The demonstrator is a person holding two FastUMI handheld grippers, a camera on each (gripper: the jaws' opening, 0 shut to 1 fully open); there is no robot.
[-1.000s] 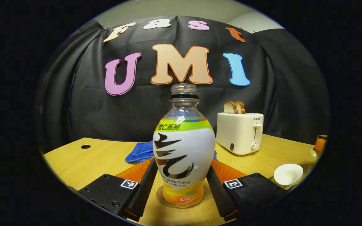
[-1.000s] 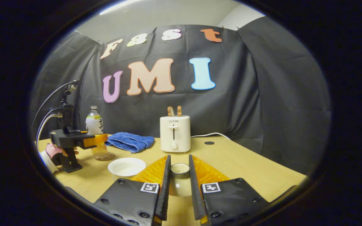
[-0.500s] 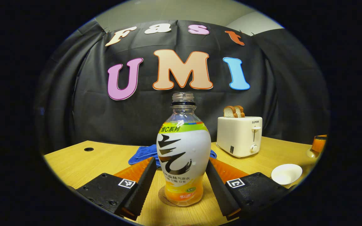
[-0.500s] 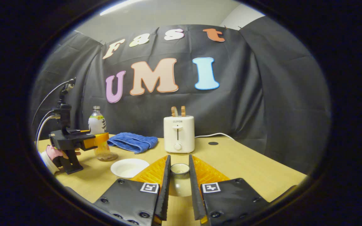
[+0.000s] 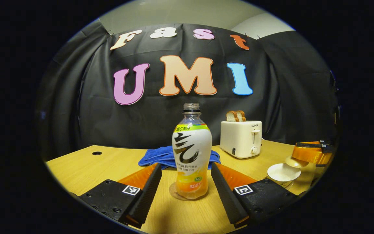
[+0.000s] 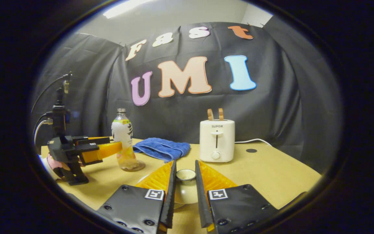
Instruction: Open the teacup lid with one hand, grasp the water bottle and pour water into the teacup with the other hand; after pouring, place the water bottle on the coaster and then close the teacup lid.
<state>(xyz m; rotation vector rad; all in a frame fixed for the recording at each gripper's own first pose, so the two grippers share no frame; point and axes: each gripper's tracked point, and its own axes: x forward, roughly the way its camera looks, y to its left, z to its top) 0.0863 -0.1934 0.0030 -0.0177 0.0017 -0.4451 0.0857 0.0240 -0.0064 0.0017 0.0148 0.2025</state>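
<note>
The water bottle [image 5: 192, 152], capless with orange liquid at its base, stands upright on a round coaster [image 5: 175, 194]. My left gripper [image 5: 185, 167] is open, its fingers drawn back on either side of the bottle without touching it. To the right sits the open white teacup [image 5: 283, 172], with the right gripper [image 5: 310, 153] just above it. In the right gripper view, my right gripper [image 6: 185, 165] is shut on the teacup lid [image 6: 186, 187], gripping it by its knob. The left gripper [image 6: 109, 148] stands beside the bottle [image 6: 122, 133]. The lid and my fingers largely hide the cup.
A white toaster [image 5: 241, 139] with two bread slices stands at the back right, its cable [image 6: 252, 141] trailing across the wooden table [image 5: 86, 165]. A blue cloth [image 5: 161, 156] lies behind the bottle. A hand [image 6: 55, 162] holds the left gripper.
My left gripper has pulled back from the bottle, which stays upright on the coaster. The right gripper, still holding the lid, has moved left over the teacup.
</note>
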